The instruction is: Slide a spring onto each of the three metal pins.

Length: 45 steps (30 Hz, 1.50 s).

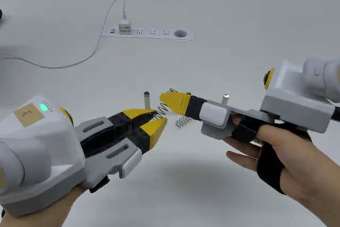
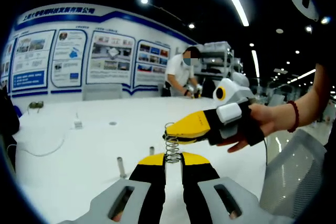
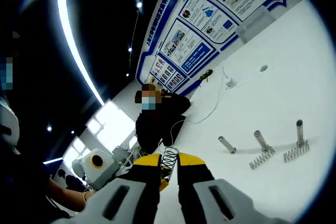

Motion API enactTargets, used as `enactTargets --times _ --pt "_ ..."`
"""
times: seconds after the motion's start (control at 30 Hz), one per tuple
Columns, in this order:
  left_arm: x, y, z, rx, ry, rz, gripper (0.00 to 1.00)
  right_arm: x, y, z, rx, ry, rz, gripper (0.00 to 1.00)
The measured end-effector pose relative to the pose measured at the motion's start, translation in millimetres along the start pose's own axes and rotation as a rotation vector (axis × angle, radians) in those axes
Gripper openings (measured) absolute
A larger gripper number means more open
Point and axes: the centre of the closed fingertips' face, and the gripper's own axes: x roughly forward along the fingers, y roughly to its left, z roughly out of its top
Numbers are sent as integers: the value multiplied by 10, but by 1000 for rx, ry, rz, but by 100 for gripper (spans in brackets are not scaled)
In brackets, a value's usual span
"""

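Note:
One spring (image 1: 162, 110) spans between the yellow tips of my two grippers, just above the white table (image 1: 239, 35). My left gripper (image 1: 154, 122) is shut on its lower end, and the coil (image 2: 172, 149) rises from between the jaws. My right gripper (image 1: 166, 99) comes in from the right and is shut on the other end (image 3: 169, 157). Three upright metal pins (image 3: 227, 144) (image 3: 261, 140) (image 3: 299, 129) stand bare on the table. Two loose springs (image 3: 261, 160) (image 3: 295, 152) lie beside them. In the head view one pin (image 1: 146, 99) stands just behind the tips and another (image 1: 225, 98) behind the right gripper.
A white power strip (image 1: 151, 33) with a plugged-in adapter and a trailing cable (image 1: 90, 54) lies at the back of the table. A person (image 2: 181, 74) stands at the far side of the table. Wall posters hang behind.

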Motion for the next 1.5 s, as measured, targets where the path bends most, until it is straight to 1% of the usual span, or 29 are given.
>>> enactTargets --times 0.13,0.23,0.33,0.4,0.47,0.5,0.57,0.67,0.73,0.77,0.83,0.9,0.93,0.97,1.0,1.07,1.13,1.17,1.2,1.37,1.5 --pt "-2 7 -4 25 14 0 10 6 1 -2 -10 4 10 12" --pt "7 2 -26 28 33 1 10 11 1 -14 -22 12 15 12" --pt "18 -1 -71 28 62 5 11 18 -8 -46 -52 32 13 11" --pt "19 -2 -87 37 71 8 11 21 1 -54 -72 39 15 11" --pt "21 -1 -129 42 98 9 11 19 -15 -68 -130 57 1 11" --pt "22 4 -156 59 114 12 12 19 -24 -63 -173 60 -8 11" --pt "19 11 -186 76 129 19 15 24 -29 -69 -187 69 -16 11" --pt "5 18 -242 107 151 26 18 39 -42 -44 -244 66 -26 11" --pt "-2 22 -273 114 164 30 20 51 -47 -33 -266 66 -31 11" --pt "-9 21 -291 120 170 32 22 66 -54 -16 -291 64 -34 11" --pt "-20 20 -316 118 175 34 23 94 -69 12 -329 65 -44 11" --pt "-31 19 -327 112 174 41 25 116 -94 32 -342 69 -61 11" --pt "-43 19 -336 134 178 48 27 133 -117 47 -351 73 -71 11" --pt "-54 30 -354 158 193 56 28 144 -136 62 -366 73 -79 11" --pt "-57 26 -366 144 196 60 30 160 -169 82 -386 74 -95 11" --pt "-64 21 -379 106 192 58 32 185 -197 101 -399 73 -104 11" --pt "-73 35 -392 110 196 63 33 220 -240 129 -411 70 -116 11" --pt "-79 50 -401 126 203 68 34 241 -263 145 -422 69 -121 11" --pt "-81 56 -405 128 207 72 36 255 -273 153 -425 68 -123 11" --pt "-82 79 -424 111 212 79 41 346 -357 216 -470 64 -147 11" --pt "-89 79 -454 103 220 80 46 431 -403 266 -508 56 -156 11"
